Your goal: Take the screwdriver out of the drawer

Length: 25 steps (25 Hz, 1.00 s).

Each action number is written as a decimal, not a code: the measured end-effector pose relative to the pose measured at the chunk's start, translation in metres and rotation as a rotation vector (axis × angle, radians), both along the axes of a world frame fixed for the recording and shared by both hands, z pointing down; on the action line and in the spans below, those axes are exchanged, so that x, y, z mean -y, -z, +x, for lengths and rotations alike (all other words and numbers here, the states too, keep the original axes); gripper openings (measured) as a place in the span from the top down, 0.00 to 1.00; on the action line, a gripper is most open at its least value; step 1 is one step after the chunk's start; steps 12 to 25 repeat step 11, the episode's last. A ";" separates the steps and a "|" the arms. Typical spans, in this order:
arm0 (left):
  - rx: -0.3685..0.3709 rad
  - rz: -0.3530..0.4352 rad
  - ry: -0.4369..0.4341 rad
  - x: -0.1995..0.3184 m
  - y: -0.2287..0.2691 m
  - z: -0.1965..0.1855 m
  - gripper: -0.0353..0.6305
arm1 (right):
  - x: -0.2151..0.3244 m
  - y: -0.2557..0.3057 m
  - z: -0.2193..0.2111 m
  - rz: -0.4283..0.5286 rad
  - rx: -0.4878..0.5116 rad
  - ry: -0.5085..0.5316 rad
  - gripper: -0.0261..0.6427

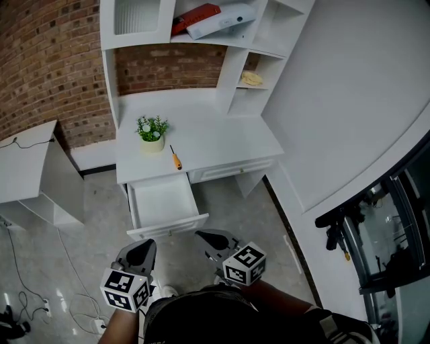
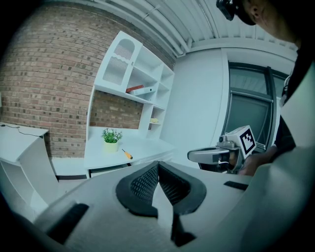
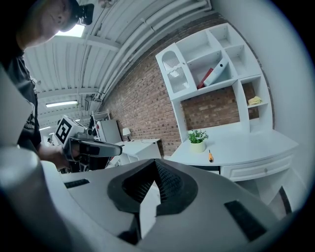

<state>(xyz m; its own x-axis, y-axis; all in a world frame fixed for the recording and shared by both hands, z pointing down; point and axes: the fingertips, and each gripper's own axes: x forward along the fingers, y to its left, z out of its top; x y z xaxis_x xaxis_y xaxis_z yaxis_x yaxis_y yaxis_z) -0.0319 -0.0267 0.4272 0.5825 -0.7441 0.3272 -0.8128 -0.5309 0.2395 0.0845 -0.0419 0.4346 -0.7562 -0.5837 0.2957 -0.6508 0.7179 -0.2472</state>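
Left tongs and right tongs sit low, close to the person's body, well apart from the drawer. I read both pairs as pinched together at the tips, with nothing between them. The drawer is pulled out at the left end of the counter, and its inside is bare white. The screwdriver lies flat on the counter top just behind the drawer opening, orange handle end nearest. The potted plant stands just left of it and slightly further back, not touching. On the shelf above, a red book leans beside a white item, possibly a folder; it's too small for me to confirm. Brick wall behind.
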 end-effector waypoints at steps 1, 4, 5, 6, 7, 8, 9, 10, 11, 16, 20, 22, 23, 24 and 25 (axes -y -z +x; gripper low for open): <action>0.000 0.000 0.000 0.000 0.000 0.000 0.92 | 0.000 0.000 0.000 0.001 0.000 0.000 0.95; -0.002 -0.001 0.000 0.000 -0.001 -0.001 0.92 | 0.000 0.000 -0.002 0.002 -0.001 0.001 0.95; -0.002 0.000 0.001 0.000 -0.001 -0.002 0.92 | 0.000 0.000 -0.002 0.002 -0.003 0.001 0.95; -0.002 0.000 0.001 0.001 -0.001 -0.002 0.92 | 0.000 -0.001 -0.002 0.002 -0.004 0.001 0.95; -0.002 0.000 0.001 0.001 -0.001 -0.002 0.92 | 0.000 0.000 -0.002 0.002 -0.004 0.001 0.95; -0.002 0.000 0.001 0.001 -0.001 -0.003 0.92 | 0.000 0.000 -0.002 0.002 -0.004 0.001 0.95; -0.003 0.000 0.001 0.000 -0.001 -0.003 0.92 | 0.000 0.000 -0.002 0.002 -0.003 0.000 0.95; -0.003 0.000 0.001 0.000 0.000 -0.003 0.92 | 0.000 0.000 -0.002 0.002 -0.003 0.000 0.95; -0.004 0.000 0.002 0.000 0.000 -0.003 0.92 | 0.000 0.001 -0.003 0.002 -0.003 0.000 0.95; -0.004 0.000 0.002 0.000 0.000 -0.003 0.92 | 0.000 0.001 -0.003 0.002 -0.003 0.000 0.95; -0.004 0.000 0.002 0.000 0.000 -0.003 0.92 | 0.000 0.001 -0.003 0.002 -0.003 0.000 0.95; -0.004 0.000 0.002 0.000 0.000 -0.003 0.92 | 0.000 0.001 -0.003 0.002 -0.003 0.000 0.95; -0.004 0.000 0.002 0.000 0.000 -0.003 0.92 | 0.000 0.001 -0.003 0.002 -0.003 0.000 0.95; -0.004 0.000 0.002 0.000 0.000 -0.003 0.92 | 0.000 0.001 -0.003 0.002 -0.003 0.000 0.95; -0.004 0.000 0.002 0.000 0.000 -0.003 0.92 | 0.000 0.001 -0.003 0.002 -0.003 0.000 0.95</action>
